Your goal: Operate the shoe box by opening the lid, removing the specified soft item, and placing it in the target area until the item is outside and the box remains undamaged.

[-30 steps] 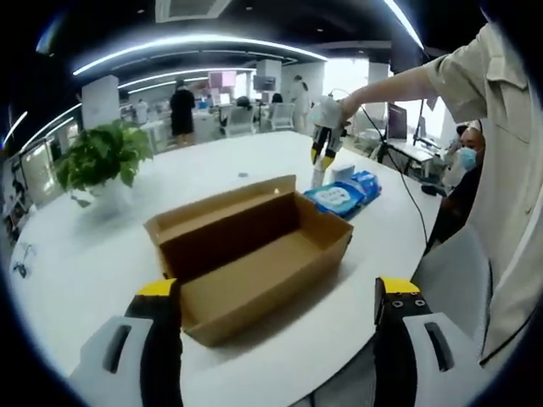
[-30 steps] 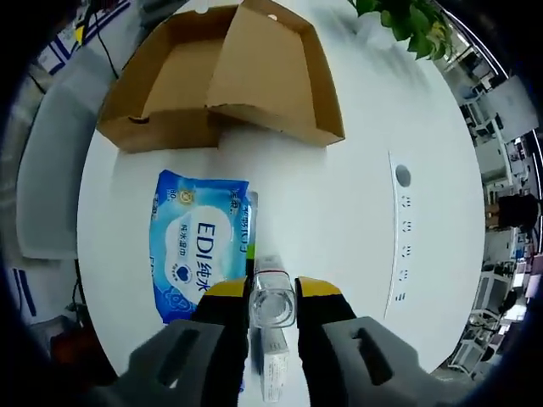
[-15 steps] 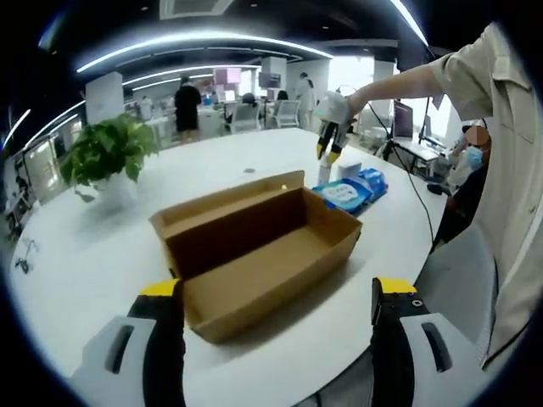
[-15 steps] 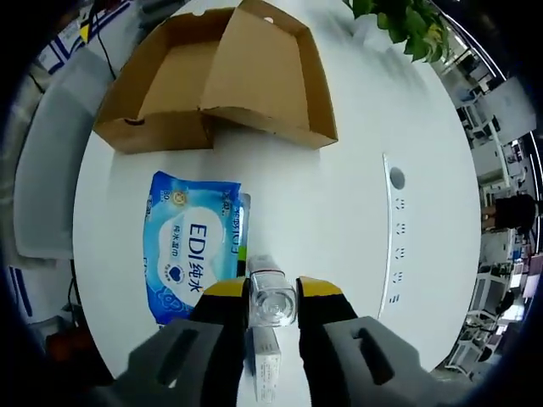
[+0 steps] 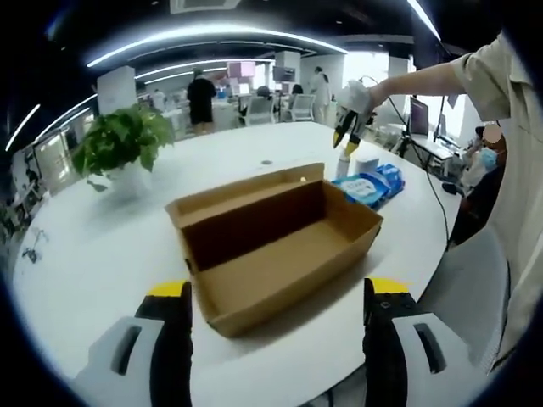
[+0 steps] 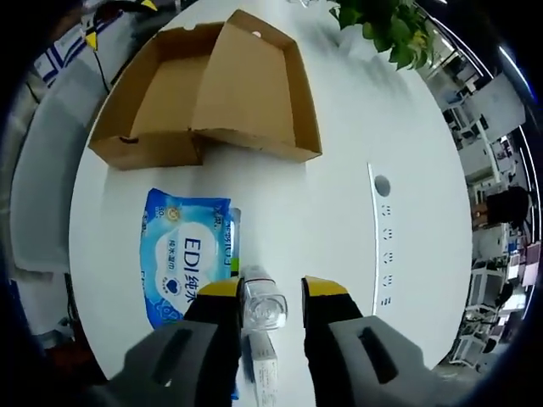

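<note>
The brown cardboard shoe box (image 5: 280, 246) lies open and empty on the round white table (image 5: 102, 246), its lid folded back. My left gripper (image 5: 277, 288) is open just short of the box's near corner and holds nothing. Past the box, a blue pack of wet wipes (image 5: 365, 188) lies flat with my right gripper (image 5: 347, 146) hovering beside it. From above, the wipes pack (image 6: 187, 267) sits below the box (image 6: 212, 93). My right gripper (image 6: 273, 290) is open around a clear bottle (image 6: 261, 305), with a gap at the right finger.
A potted plant (image 5: 119, 144) stands at the table's far left. A row of sockets (image 6: 379, 229) is set into the tabletop. A small white carton (image 6: 263, 373) lies under the bottle. A grey chair (image 5: 458, 280) and a person's sleeve (image 5: 517, 170) are on the right.
My right gripper's jaws have spread slightly, leaving a gap beside the bottle they were pressed against. Both cameras have shifted a little; the box and wipes lie as before.
</note>
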`<state>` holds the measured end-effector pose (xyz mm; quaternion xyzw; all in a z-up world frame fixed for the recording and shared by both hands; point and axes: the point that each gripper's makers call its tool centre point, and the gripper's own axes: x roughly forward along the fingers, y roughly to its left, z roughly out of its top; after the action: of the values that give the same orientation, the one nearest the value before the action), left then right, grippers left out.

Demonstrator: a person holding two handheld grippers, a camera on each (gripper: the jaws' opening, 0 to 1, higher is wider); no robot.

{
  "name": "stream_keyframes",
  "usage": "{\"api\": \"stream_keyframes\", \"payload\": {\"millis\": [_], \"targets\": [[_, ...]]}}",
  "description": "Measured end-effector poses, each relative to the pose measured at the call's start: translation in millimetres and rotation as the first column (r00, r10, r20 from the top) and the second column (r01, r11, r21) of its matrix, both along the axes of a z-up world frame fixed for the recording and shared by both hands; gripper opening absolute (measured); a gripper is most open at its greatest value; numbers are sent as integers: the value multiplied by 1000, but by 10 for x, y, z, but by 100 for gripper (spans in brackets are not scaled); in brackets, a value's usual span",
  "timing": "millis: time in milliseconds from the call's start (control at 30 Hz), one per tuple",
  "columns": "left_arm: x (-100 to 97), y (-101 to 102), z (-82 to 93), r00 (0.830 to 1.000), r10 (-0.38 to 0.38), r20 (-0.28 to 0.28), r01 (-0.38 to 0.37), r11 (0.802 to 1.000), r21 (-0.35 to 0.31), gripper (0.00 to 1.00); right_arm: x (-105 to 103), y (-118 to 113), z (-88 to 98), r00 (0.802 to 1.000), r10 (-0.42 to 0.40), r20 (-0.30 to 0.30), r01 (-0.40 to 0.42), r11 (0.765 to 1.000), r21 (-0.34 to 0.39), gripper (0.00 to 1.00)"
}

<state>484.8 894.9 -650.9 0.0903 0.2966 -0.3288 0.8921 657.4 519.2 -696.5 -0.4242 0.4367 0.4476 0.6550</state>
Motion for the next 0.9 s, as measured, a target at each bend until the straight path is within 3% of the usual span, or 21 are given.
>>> {"api": "stream_keyframes", "payload": {"millis": [233, 533, 900], "targets": [[97, 100, -62, 999, 45, 22, -46, 999, 21, 74, 29, 72, 38, 991, -132, -3, 132, 989, 66, 24], [202, 252, -205, 993, 118, 19, -119, 992, 36, 54, 44, 249, 107, 956, -291, -41, 294, 940, 176, 25], [318, 484, -362, 977, 215, -12, -214, 975, 60, 36, 150, 435, 213, 925, -376, -57, 378, 894, 240, 23]]}}
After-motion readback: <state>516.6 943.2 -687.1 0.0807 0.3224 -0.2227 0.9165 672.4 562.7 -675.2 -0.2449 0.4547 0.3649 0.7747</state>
